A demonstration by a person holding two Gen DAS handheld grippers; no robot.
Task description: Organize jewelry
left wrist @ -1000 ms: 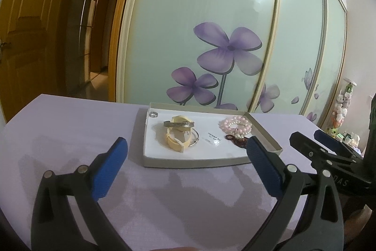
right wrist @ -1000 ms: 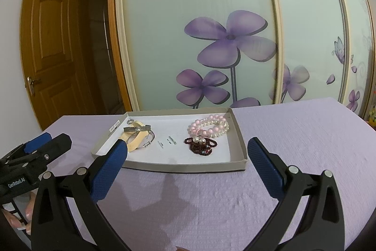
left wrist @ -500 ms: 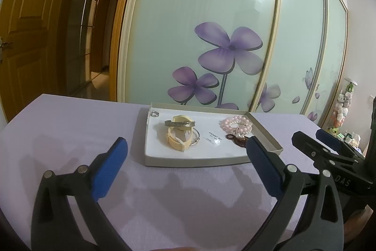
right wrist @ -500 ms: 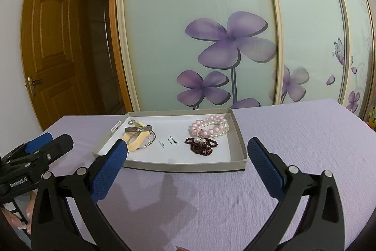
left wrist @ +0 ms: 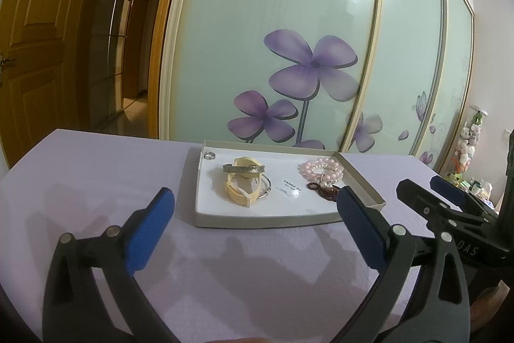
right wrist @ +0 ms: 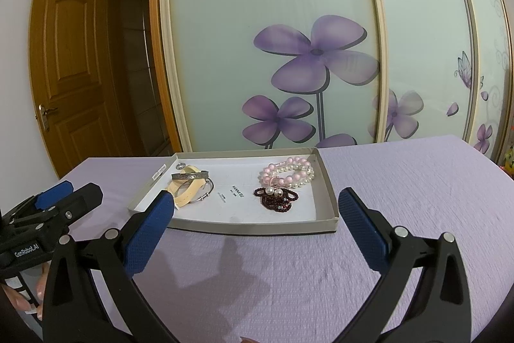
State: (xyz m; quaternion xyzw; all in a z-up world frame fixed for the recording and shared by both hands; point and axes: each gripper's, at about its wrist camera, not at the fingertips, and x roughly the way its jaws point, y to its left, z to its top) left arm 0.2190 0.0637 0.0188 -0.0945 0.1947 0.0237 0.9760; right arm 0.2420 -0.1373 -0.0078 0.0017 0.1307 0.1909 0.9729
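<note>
left hand-held gripper (left wrist: 255,208) wide open, empty; right hand-held gripper (right wrist: 253,208) likewise | tray (right wrist: 257,227) near rim ahead

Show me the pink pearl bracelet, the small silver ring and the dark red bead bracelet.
pink pearl bracelet (right wrist: 287,174), right wrist view, on its beads.
small silver ring (left wrist: 210,154), left wrist view, on its band.
dark red bead bracelet (right wrist: 276,200), right wrist view, on its bead cluster.

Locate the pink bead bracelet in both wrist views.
Left wrist: pink bracelet lies right of centre, in the tray's far right corner, above the dark bead strand.
Right wrist: pink bracelet lies at centre, toward the tray's far right, again just behind the dark bead strand.
Shared landmark: the small printed card on the tray floor, left of the bracelet in both.
</note>
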